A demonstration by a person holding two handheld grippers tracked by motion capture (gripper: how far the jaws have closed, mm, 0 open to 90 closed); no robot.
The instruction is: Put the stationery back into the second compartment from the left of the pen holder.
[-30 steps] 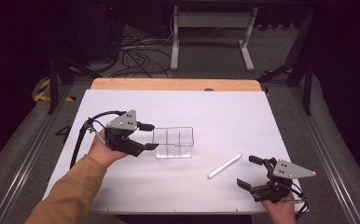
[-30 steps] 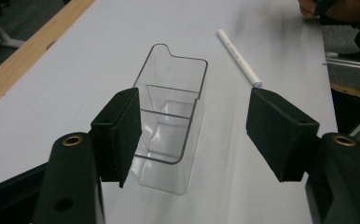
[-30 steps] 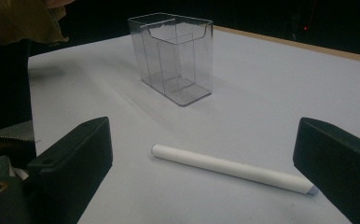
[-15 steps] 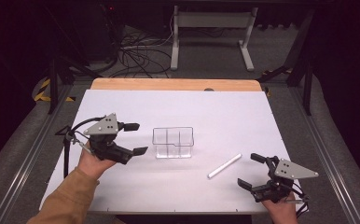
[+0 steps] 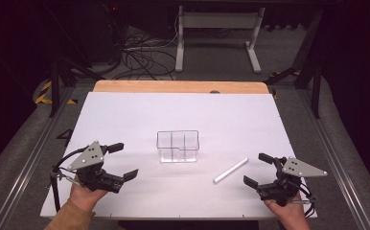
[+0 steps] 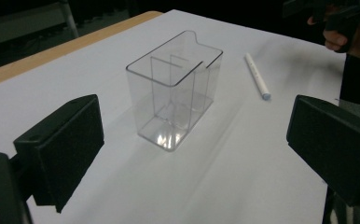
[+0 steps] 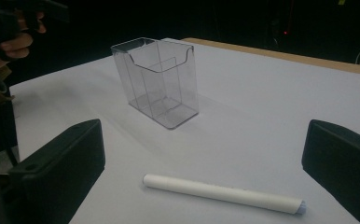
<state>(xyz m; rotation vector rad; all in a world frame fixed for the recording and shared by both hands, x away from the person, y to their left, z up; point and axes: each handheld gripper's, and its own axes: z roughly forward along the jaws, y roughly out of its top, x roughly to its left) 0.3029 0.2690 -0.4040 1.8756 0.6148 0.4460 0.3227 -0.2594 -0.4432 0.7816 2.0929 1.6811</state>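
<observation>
A clear plastic box (image 5: 177,146) with inner dividers stands upright mid-table, also seen in the left gripper view (image 6: 173,88) and the right gripper view (image 7: 157,81). A white stick (image 5: 231,170) lies flat to its right (image 6: 257,77), just ahead of the right jaws (image 7: 222,193). My left gripper (image 5: 125,160) is open at the near left, well clear of the box; its jaws (image 6: 194,140) have just been opening with nothing between them. My right gripper (image 5: 255,168) is open at the near right, a touch wider than a moment ago, and empty (image 7: 201,163).
The white table sheet (image 5: 125,115) ends at a wooden strip (image 5: 173,86) along the far edge. Beyond it are a table stand (image 5: 216,28) and floor cables (image 5: 140,52). Metal rails (image 5: 39,143) run along both sides.
The left gripper has drawn back from the box's left end, leftward and toward the near edge, with its jaws spreading. The box stays put. The right gripper has hardly moved.
</observation>
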